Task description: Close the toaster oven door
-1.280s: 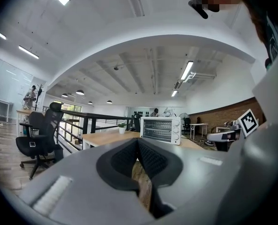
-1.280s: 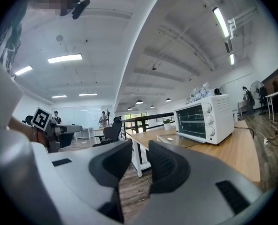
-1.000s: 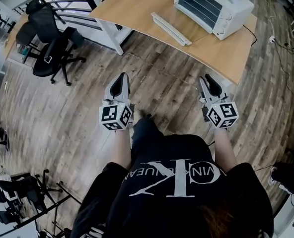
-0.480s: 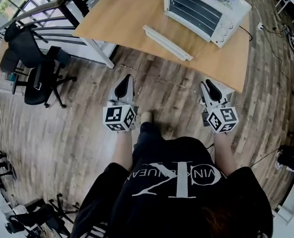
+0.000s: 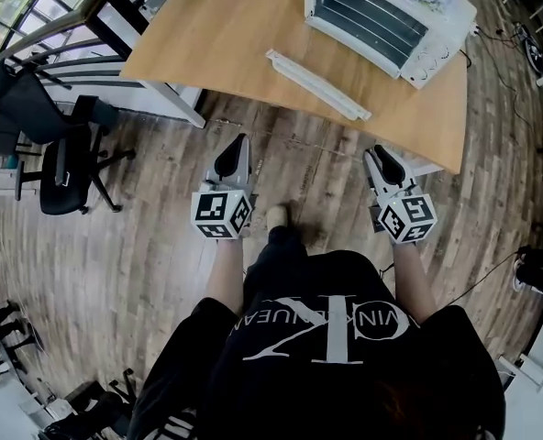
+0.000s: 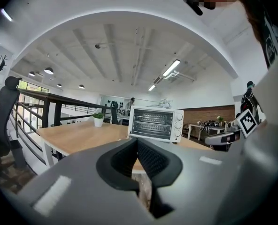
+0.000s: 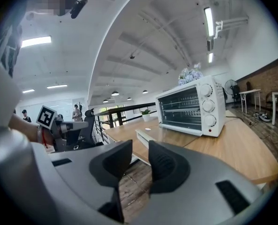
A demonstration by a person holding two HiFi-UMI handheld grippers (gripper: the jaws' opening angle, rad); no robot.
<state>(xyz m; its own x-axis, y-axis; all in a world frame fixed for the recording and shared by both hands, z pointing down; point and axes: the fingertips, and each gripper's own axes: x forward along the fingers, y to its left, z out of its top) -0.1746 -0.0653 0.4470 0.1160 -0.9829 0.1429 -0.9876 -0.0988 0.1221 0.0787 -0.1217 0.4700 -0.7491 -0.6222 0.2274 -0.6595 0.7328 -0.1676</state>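
two empty grippers: left gripper [image 5: 238, 142] has its jaws pressed together, right gripper [image 5: 375, 152] shows a narrow gap. toaster oven [image 5: 391, 16] sits upper right on the table [image 5: 216, 53], door [image 5: 317, 84] dropped flat. best approach: hook under the door's front edge and lift evenly.

Head view looks down; both gripper views face the toaster oven [image 5: 391, 16].
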